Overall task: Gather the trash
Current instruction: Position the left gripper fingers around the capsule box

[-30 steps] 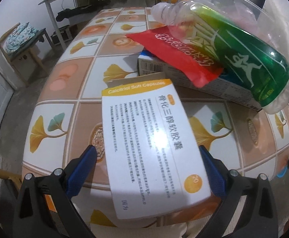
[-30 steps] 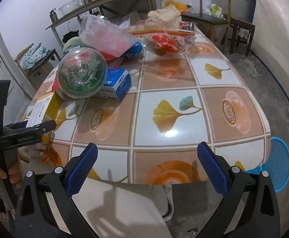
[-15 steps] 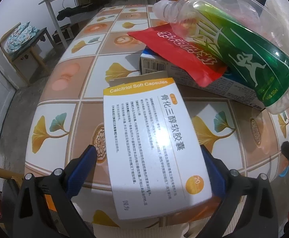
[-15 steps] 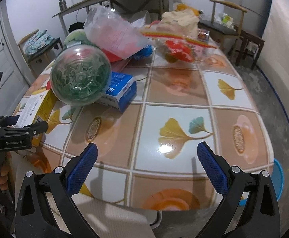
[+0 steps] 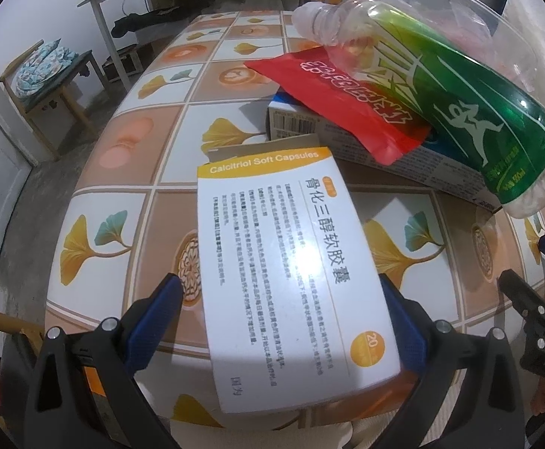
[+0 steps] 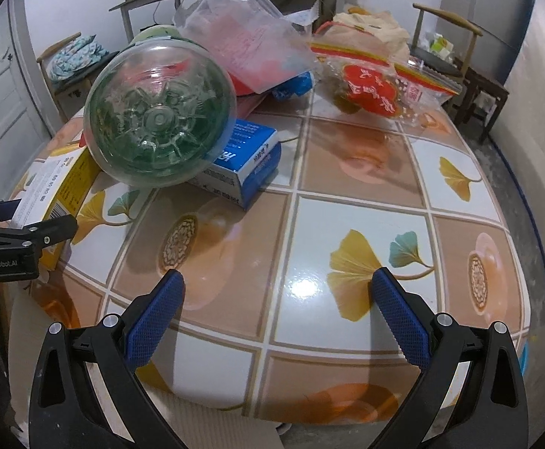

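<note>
A white and yellow capsule box [image 5: 291, 262] lies at the near edge of the tiled table [image 5: 141, 119]. My left gripper [image 5: 280, 310] is open, one finger on each side of the box, not clearly touching it. Behind it a blue and white carton [image 5: 384, 149] carries a red packet [image 5: 347, 101] and an empty green-labelled bottle [image 5: 441, 89]. In the right wrist view my right gripper [image 6: 278, 314] is open and empty over the table's near edge; the bottle's base [image 6: 160, 112], the carton [image 6: 242, 161] and the box [image 6: 51, 194] lie to its left.
Clear plastic bags [image 6: 242, 37], a red-labelled bag [image 6: 370, 89] and a tan bag [image 6: 370, 26] crowd the far part of the table. Chairs [image 6: 456, 56] stand at the right, a stool with cloth [image 5: 44, 71] at the left. A blue object [image 6: 523, 351] lies below the table.
My right gripper has moved forward and closer over the table, and now shows at the right edge of the left wrist view. The left gripper has stayed around the box.
</note>
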Available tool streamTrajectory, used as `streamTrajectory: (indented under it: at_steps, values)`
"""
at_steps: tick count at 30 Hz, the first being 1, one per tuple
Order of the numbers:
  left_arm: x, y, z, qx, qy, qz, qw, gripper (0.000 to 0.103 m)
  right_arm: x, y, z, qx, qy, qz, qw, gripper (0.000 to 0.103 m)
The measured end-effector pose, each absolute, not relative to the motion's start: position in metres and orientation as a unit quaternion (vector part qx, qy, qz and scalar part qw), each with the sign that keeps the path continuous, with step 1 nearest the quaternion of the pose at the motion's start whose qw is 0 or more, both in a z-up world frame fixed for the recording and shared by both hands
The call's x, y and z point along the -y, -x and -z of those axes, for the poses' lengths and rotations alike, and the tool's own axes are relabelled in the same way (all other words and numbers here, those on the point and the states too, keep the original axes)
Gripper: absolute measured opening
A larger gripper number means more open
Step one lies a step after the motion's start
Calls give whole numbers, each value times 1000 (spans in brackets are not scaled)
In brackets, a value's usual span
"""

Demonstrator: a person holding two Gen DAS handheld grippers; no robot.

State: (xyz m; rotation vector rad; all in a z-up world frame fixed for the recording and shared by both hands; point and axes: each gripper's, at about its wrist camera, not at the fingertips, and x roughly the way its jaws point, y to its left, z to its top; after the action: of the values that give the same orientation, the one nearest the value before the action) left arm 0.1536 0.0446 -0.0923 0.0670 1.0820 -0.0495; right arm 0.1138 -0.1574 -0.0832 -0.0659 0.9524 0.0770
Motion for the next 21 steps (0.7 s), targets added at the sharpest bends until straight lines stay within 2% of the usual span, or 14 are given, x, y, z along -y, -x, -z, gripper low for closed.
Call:
streamTrajectory:
  at_steps: [21]
  values:
    - [-44,-155,93,-515,-30,19,857,99,161,-119,85,-468,31,-46,882,97]
